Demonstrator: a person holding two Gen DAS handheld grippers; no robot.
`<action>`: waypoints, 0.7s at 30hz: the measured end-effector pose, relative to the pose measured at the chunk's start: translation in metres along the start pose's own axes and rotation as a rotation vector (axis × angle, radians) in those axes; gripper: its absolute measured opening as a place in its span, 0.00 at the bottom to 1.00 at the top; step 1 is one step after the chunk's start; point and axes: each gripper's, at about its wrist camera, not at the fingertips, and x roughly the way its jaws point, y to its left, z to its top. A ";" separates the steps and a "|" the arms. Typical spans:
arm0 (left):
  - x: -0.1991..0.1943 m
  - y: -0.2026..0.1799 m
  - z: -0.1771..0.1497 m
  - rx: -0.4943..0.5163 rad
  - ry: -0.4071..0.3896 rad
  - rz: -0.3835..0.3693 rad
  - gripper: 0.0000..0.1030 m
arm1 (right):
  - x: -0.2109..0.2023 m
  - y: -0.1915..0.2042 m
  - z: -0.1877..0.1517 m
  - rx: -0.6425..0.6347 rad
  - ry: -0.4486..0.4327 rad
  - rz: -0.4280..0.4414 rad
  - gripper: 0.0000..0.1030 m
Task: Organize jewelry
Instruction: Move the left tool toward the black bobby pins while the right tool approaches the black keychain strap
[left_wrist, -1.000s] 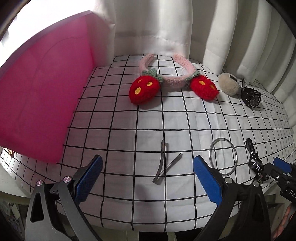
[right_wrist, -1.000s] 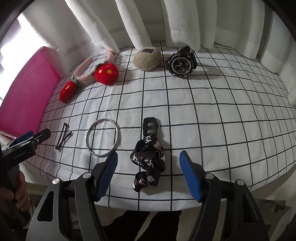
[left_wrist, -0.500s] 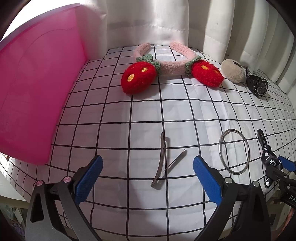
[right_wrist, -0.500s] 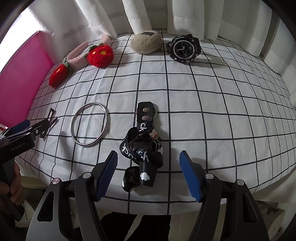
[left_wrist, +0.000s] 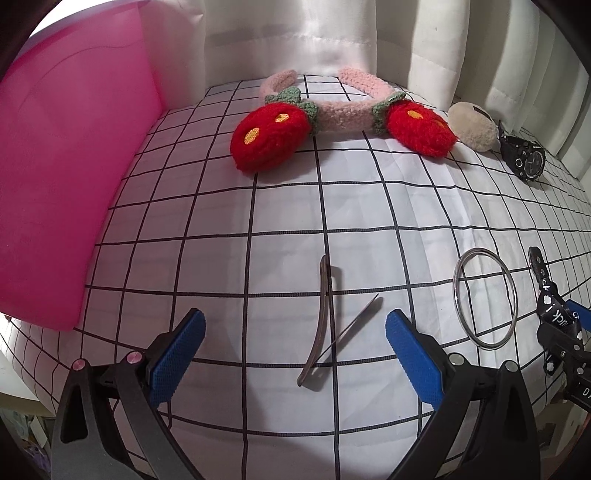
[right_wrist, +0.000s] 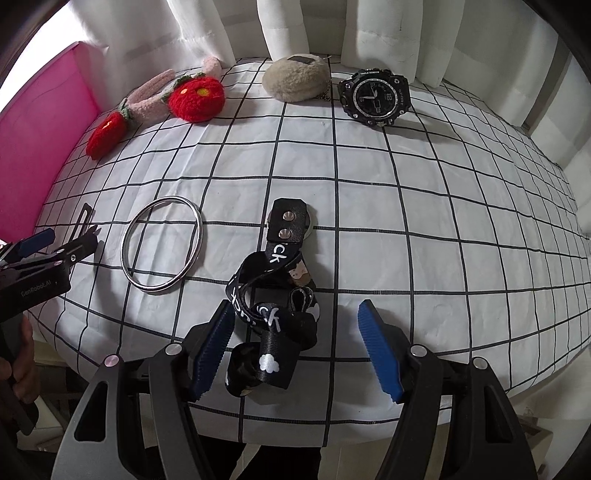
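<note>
A dark metal hair clip (left_wrist: 323, 317) lies on the checked cloth, between the blue pads of my left gripper (left_wrist: 295, 332), which stands open just above it. My right gripper (right_wrist: 295, 332) is open too, low over a bundled black lanyard strap (right_wrist: 273, 295); the pads flank it without pressing. A silver bangle (right_wrist: 162, 243) (left_wrist: 484, 297) lies between the clip and the strap. At the back sit a pink strawberry headband (left_wrist: 332, 110), a beige fluffy pouch (right_wrist: 295, 79) and a black wristwatch (right_wrist: 375, 98).
A pink box (left_wrist: 62, 177) stands along the left side of the table. White curtains (left_wrist: 295, 37) hang close behind the back row. The table's front edge (right_wrist: 332, 421) runs just under both grippers. A hand (right_wrist: 14, 369) holds the left gripper's handle.
Both grippers have sunk closer to the cloth: the hair clip and the lanyard strap look larger and sit further in between the pads. Jaw widths are unchanged.
</note>
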 end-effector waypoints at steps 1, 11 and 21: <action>0.000 0.001 0.000 -0.008 -0.001 -0.006 0.94 | 0.001 0.001 0.001 -0.006 -0.002 -0.005 0.64; 0.001 0.002 -0.004 -0.018 -0.056 -0.028 0.93 | 0.002 0.004 0.001 -0.042 -0.026 -0.014 0.64; -0.011 -0.003 -0.006 0.022 -0.074 -0.065 0.39 | 0.000 0.010 0.004 -0.073 -0.030 0.008 0.45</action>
